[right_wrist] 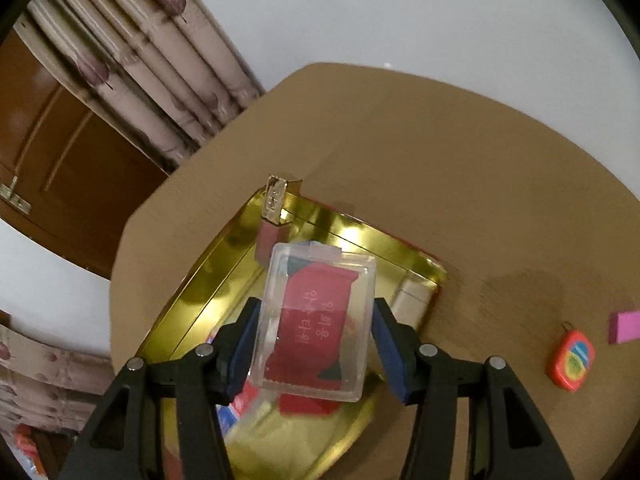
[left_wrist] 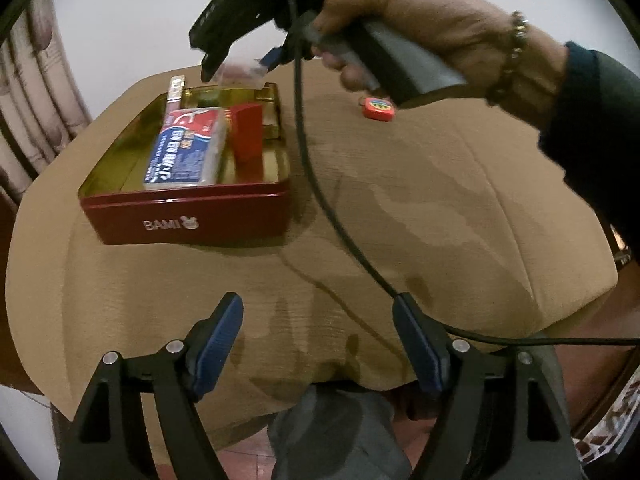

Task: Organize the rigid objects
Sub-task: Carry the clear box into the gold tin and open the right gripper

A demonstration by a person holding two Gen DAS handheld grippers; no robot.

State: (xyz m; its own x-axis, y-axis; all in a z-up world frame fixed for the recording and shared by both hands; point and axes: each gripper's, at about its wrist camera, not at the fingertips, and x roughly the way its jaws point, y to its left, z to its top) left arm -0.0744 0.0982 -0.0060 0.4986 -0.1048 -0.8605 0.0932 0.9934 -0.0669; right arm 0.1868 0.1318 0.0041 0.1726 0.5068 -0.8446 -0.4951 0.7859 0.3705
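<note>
Clear hard plastic: a small transparent case (right_wrist: pixel 316 320) is sitting clamped between the 2 blue pads of the right gripper (right_wrist: pixel 314 338), hanging above the open red tin (left_wrist: pixel 188 216). Pads are pressing its 2 long side walls near the lower half; red printed contents are showing through the lid.

Handling, judged: light, stiff, smooth-walled, so likely slippery if the squeeze eases. Thin shell could crack under hard pressure. Side-wall hold looks right; top and bottom faces are too broad.

Tin interior is gold and reflective. Already lying in it: a blue-and-red pack (left_wrist: pixel 186 148), a red box (left_wrist: pixel 248 136) just to its right, and a slim gold stick (right_wrist: pixel 275 200) propped at the far corner. Open room looks to be along the tin's right side and near-left floor; raised rim (right_wrist: pixel 384 236) is the edge to clear when lowering.

Left gripper (left_wrist: pixel 318 344) is hovering with fingers apart, holding nothing, over the near part of the tan tabletop (left_wrist: pixel 440 208). Cable (left_wrist: pixel 308 160) is trailing across that space.

Outside the tin, to the right: an orange tag (right_wrist: pixel 572 360) and a pink block (right_wrist: pixel 626 326), well apart from the rim.
</note>
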